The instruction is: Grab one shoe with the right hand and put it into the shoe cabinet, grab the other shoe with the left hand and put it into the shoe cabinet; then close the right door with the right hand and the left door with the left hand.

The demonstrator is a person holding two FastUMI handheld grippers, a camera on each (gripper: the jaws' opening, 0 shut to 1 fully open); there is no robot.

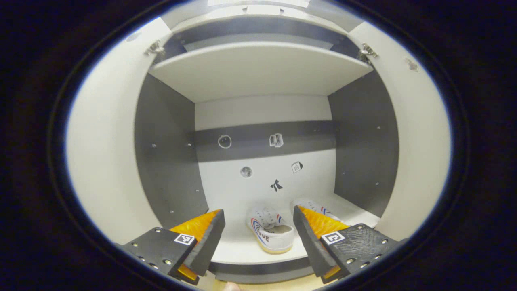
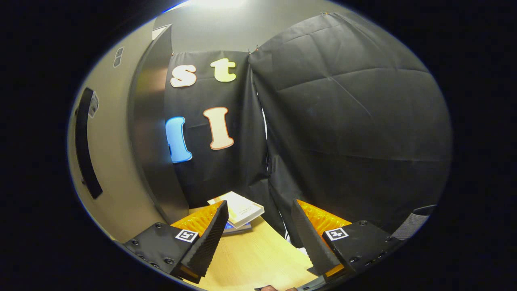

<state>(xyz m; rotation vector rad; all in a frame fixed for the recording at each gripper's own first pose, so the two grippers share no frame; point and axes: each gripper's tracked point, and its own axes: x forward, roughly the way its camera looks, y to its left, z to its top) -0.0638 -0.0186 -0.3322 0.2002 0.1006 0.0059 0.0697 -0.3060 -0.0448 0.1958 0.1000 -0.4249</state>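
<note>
Left gripper view: shoe cabinet (image 1: 258,72), both doors open; two white shoes (image 1: 271,234) on its bottom shelf; left gripper (image 1: 258,238) spread, empty, before them. Right gripper view: right gripper (image 2: 256,236) spread, empty, beside the cabinet's right door (image 2: 121,161).

A: How is the left gripper (image 1: 258,238) set, in the left gripper view?

B: Its two fingers stand well apart at the bottom of the view, jaws wide, nothing pinched between them. They point straight and level ahead.

A: And the right gripper (image 2: 258,238)?

B: Much the same in the right gripper view: fingers spread, nothing between the pads (a sliver of the holding hand may show at the very bottom edge, too small to tell).
</note>
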